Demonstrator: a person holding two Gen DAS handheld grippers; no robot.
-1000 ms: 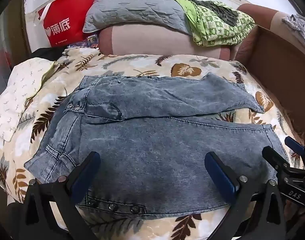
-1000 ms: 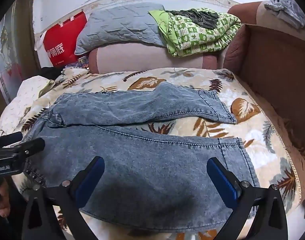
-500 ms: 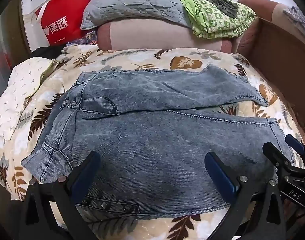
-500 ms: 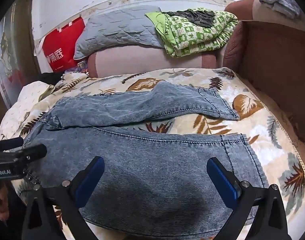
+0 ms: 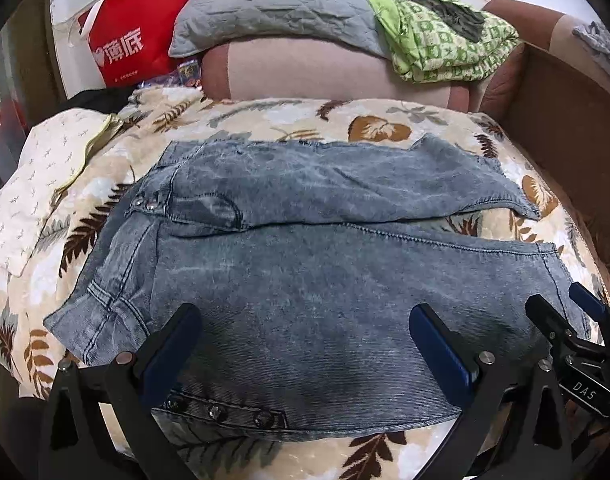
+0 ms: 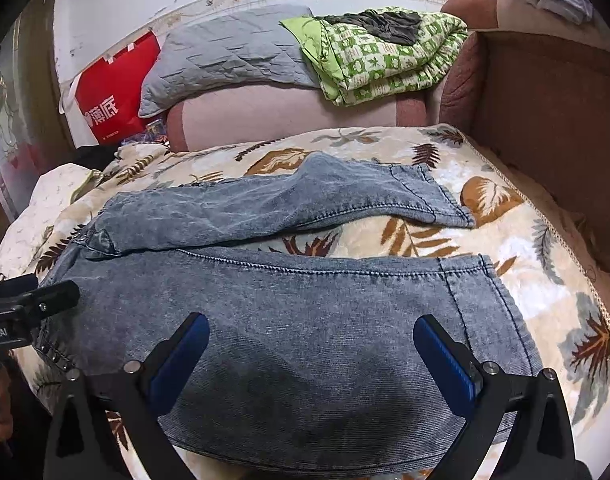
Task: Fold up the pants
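Both claws poised over denim pants on a leaf-print bed

My left claw [image 5: 305,344] hangs spread near the waistband at 9 o'clock; my right claw [image 6: 313,356] gapes toward the hem at 3, so each end of the flat pants [image 5: 325,272] can lift together.

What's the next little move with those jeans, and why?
Probably lower both open grippers and pinch the near edge of the jeans: the left gripper by the waistband, the right gripper by the near leg's hem. Both hover over the near leg, holding nothing, and the two legs lie apart, unfolded.
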